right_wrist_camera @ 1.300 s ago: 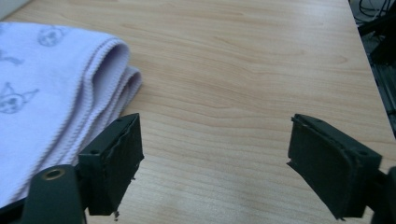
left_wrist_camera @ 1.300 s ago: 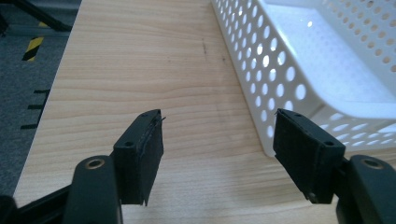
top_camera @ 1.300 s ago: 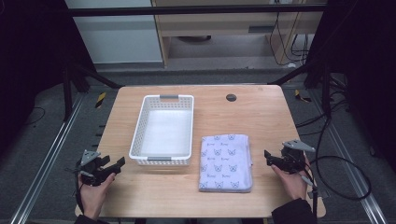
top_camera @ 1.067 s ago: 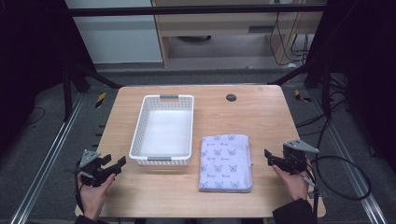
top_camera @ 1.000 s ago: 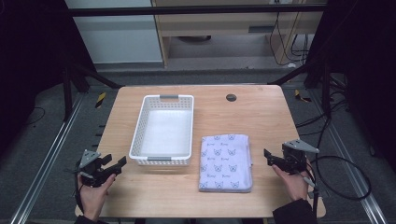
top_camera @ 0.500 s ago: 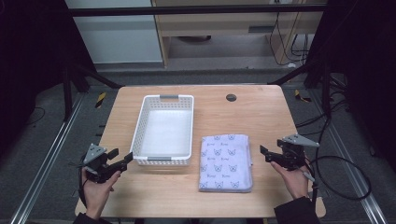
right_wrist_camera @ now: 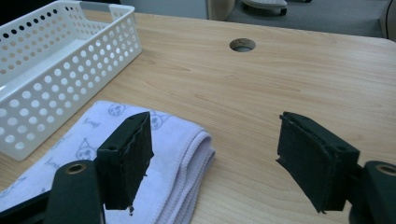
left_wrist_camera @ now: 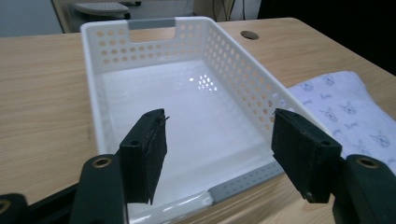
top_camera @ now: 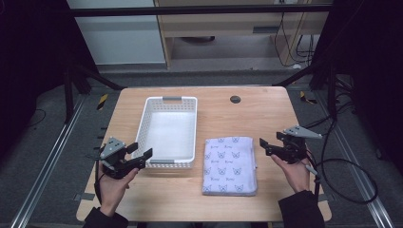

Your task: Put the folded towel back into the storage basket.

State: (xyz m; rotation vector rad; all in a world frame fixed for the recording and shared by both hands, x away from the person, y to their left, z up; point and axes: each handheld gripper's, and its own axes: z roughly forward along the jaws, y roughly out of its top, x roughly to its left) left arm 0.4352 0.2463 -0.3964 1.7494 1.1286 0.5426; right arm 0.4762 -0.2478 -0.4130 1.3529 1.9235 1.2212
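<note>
A folded pale-lilac towel (top_camera: 229,165) printed with small animal faces lies flat on the wooden table (top_camera: 247,114), right of a white perforated basket (top_camera: 170,132). The basket (left_wrist_camera: 196,116) has nothing in it. My left gripper (top_camera: 140,156) is open, held at the basket's near-left corner, its jaws framing the near rim in the left gripper view. My right gripper (top_camera: 266,146) is open, just right of the towel (right_wrist_camera: 140,154), its jaws pointing toward the towel's folded far corner. Both grippers hold nothing.
A round cable hole (top_camera: 235,99) sits in the table near its far edge. Bare wood lies between the towel and the right edge. A black cable (top_camera: 342,166) trails off the right side. Metal rails (top_camera: 52,156) flank the table on the floor.
Both hands have moved inward and forward: the left gripper has come right to the basket's near-left corner, and the right gripper has come left toward the towel. Both stay open.
</note>
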